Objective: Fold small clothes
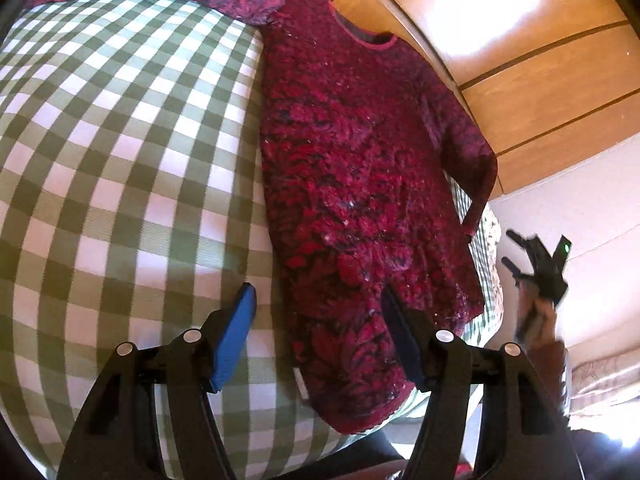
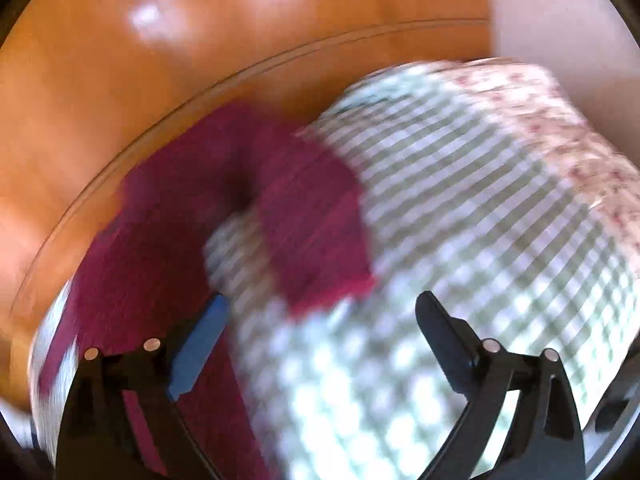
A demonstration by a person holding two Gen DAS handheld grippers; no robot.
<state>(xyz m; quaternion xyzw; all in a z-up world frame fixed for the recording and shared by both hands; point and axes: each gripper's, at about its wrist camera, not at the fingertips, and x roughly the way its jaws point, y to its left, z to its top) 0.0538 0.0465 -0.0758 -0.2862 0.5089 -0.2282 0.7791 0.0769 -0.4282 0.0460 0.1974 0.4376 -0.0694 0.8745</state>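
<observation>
Left wrist view: we see the sweater point(image 1: 360, 184) flat on the checked cloth point(image 1: 120, 160), no fold yet. Left gripper point(image 1: 316, 344) at its hem, half-open, empty; right gripper point(image 2: 320, 340) wide, empty.

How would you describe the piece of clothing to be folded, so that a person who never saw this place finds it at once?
Look for the green-and-white checked cloth in front of the orange wooden panels. On its far side lies the sweater, spread flat with its neckline toward the wood. It is the only dark red, fuzzy, patterned thing there, with long sleeves.
</observation>
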